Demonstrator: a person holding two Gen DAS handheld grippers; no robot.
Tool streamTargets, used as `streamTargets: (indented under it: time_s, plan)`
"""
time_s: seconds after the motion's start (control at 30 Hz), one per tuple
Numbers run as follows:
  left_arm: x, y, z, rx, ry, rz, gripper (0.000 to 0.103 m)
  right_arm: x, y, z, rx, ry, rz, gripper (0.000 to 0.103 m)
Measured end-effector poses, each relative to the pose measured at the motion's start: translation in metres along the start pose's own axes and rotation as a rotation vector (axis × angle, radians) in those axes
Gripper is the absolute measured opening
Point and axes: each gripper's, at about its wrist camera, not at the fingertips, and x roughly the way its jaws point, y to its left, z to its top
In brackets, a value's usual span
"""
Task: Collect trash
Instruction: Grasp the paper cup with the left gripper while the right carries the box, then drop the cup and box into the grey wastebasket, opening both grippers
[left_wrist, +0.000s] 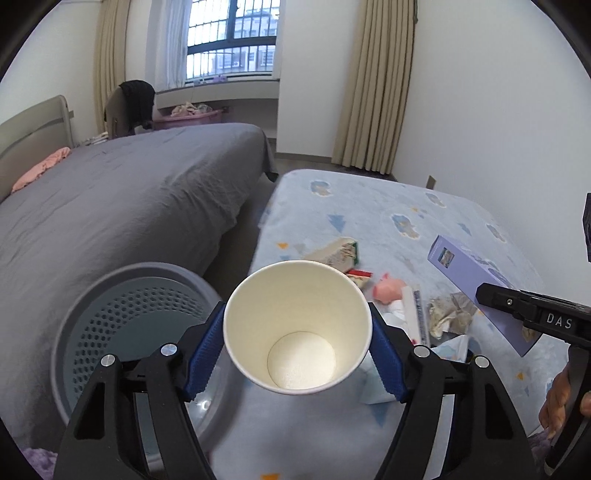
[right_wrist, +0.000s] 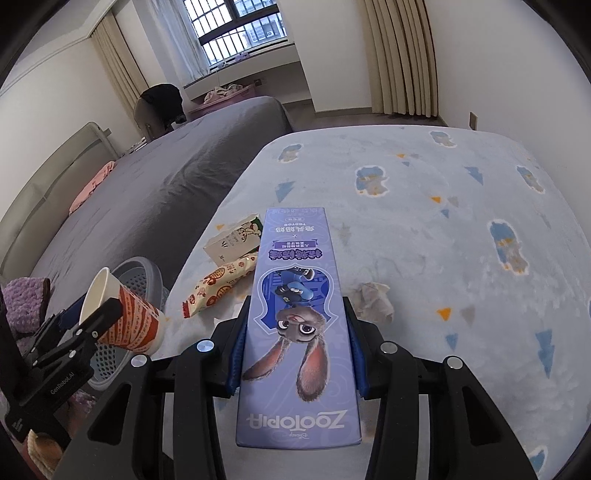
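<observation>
My left gripper (left_wrist: 297, 341) is shut on a white paper cup (left_wrist: 295, 325), held above the edge of the patterned bed, right of the grey perforated bin (left_wrist: 122, 332). The cup also shows in the right wrist view (right_wrist: 125, 317), red-patterned outside, with the bin (right_wrist: 144, 277) behind it. My right gripper (right_wrist: 295, 347) is shut on a long purple Zootopia box (right_wrist: 295, 332), also seen in the left wrist view (left_wrist: 476, 280). On the bed lie a milk carton (right_wrist: 236, 240), a snack wrapper (right_wrist: 221, 280) and a crumpled tissue (right_wrist: 373, 299).
A grey bed (left_wrist: 129, 206) stands left of the light blue patterned bed (right_wrist: 443, 206), with a narrow gap between them. A pink toy pig (left_wrist: 386, 290) and more wrappers (left_wrist: 448, 314) lie on the patterned bed. A purple knitted item (right_wrist: 26, 302) is at far left.
</observation>
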Motion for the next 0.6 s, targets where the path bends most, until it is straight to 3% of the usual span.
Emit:
streamTargets:
  time_s: [0.27,0.6]
  plan:
    - [-0.022,0.061,0.002,0.015,-0.004,0.143,0.070,0.017,0.057,0.004,-0.069,0.026,0.086,0.043]
    - [-0.014,0.136,-0.007,-0.051,0.049,0.303,0.070,0.048,0.168,0.009,-0.238,0.074,0.226,0.043]
